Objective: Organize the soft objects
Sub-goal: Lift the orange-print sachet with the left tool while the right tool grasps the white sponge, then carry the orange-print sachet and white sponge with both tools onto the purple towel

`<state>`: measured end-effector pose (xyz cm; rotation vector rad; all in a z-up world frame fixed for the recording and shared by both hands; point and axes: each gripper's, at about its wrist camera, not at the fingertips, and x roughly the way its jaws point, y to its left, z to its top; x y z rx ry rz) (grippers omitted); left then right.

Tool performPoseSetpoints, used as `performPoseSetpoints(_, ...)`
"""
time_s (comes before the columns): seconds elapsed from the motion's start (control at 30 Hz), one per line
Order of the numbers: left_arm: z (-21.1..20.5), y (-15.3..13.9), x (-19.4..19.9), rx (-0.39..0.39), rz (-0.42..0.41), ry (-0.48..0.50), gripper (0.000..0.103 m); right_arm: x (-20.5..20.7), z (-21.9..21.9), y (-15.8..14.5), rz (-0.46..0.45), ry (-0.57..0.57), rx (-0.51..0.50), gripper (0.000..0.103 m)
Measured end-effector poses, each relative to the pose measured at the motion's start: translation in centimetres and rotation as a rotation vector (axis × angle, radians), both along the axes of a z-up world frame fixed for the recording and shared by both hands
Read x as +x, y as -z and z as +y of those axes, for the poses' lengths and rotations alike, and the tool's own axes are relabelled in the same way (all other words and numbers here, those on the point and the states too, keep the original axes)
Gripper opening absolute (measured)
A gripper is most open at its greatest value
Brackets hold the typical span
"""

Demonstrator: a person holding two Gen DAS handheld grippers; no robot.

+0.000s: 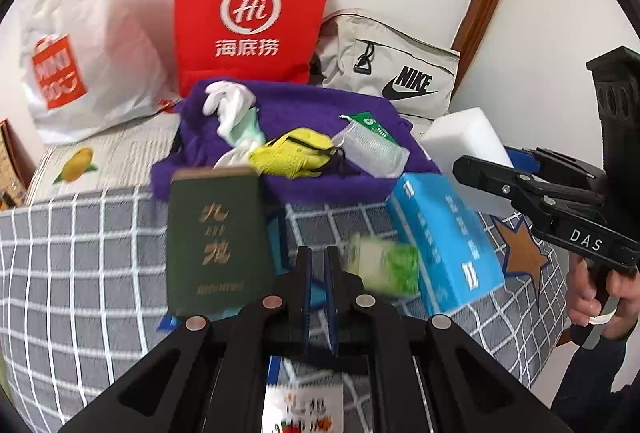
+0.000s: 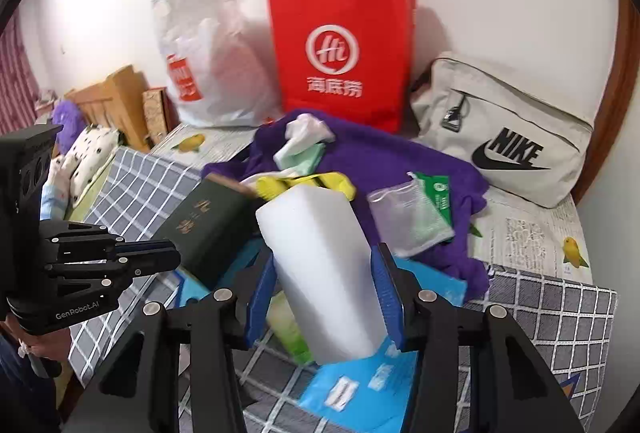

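White sponge block point(image 2: 320, 273) in down-tilted right claw point(image 2: 326, 297).

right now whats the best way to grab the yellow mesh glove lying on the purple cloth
Pinch the yellow mesh glove across its bunched middle, coming down from above. It lies flat and crumpled on the purple cloth, so no edge stands up, and the clear pouch crowds its right side.

Red bag point(image 1: 252, 13), purple towel point(image 1: 304, 109), white sponge point(image 2: 324, 273), grey-checked quilt point(image 1: 80, 253)
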<state>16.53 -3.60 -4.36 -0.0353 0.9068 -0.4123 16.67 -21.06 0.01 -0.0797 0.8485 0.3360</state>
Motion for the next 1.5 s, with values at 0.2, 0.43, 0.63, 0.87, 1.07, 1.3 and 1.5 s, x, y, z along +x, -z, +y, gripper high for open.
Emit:
performPoseSetpoints(0.2, -0.5, 1.6, -0.8, 0.047, 0.043, 0.026, 0.007, 1.3, -1.5, 0.6, 0.012, 0.025, 0.016, 0.047)
performPoseSetpoints(0.43, 1.1, 6.4, -4.3, 0.074, 0.174, -0.008, 0.026, 1.5, -2.1, 2.2, 0.038, 0.032, 0.040, 0.047)
performPoseSetpoints(0.63, 1.1, 8.5, -7.3, 0.113, 0.175, -0.006, 0.062, 0.4, -2.1, 3.1, 0.048, 0.034, 0.053, 0.047)
performPoseSetpoints(0.87, 0.7, 9.4, -9.0, 0.177, 0.130, -0.025, 0.072, -1.6, -2.4, 2.7, 0.030, 0.035, 0.032, 0.047)
performPoseSetpoints(1.07, 0.0, 9.6, -9.8, 0.238, 0.075, -0.041, 0.053, -2.8, -3.0, 2.2, 0.014, 0.046, 0.033, 0.047)
performPoseSetpoints(1.3, 0.5, 9.3, -10.0, 0.227, 0.064, -0.048, 0.042, -3.7, -3.4, 2.2, 0.016, 0.051, 0.042, 0.047)
performPoseSetpoints(1.5, 0.7, 8.6, -10.3, 0.193, 0.073, -0.039, 0.041, -4.2, -3.4, 2.6, 0.024, 0.048, 0.035, 0.047)
